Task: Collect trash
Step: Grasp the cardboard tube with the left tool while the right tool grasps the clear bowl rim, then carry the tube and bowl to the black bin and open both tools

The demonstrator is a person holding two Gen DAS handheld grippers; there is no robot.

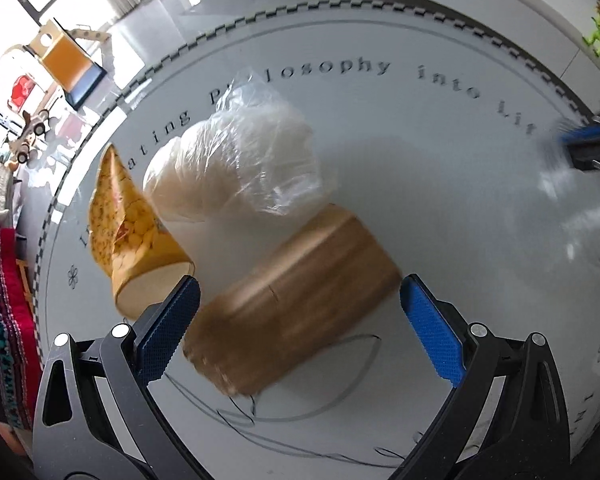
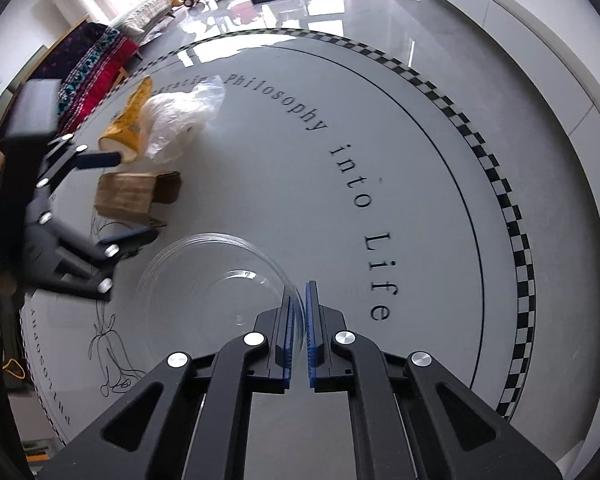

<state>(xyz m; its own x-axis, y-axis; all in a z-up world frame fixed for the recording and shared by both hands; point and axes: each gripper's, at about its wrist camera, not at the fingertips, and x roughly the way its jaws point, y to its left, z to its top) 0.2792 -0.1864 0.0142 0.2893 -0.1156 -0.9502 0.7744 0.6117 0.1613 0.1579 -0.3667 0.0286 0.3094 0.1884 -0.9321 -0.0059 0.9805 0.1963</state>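
The person is working over a round white table (image 2: 420,184) printed with curved lettering, and the trash is lying in a loose cluster near one edge of it: a brown paper tube (image 1: 292,304) on its side, a crumpled clear plastic bag (image 1: 240,156) touching its far end, and a yellow patterned wrapper (image 1: 128,224) just beside the bag.

The right gripper (image 2: 299,316) is pinching the near rim of a clear plastic bowl (image 2: 216,276), its blue pads closed tight with only the thin wall between them. The bowl is sitting flat on the table, near the brown tube (probably meant as the collecting vessel, though that is my guess).

The left gripper (image 1: 300,320) is hanging over the brown tube with its jaws spread wide, one pad on each side of the tube and neither pressing on it.

So the step in hand looks like the first pickup. The next move calls for the left jaws coming down further and closing across the tube's width, gently, since the paper looks likely to crush, then carrying it to the bowl.
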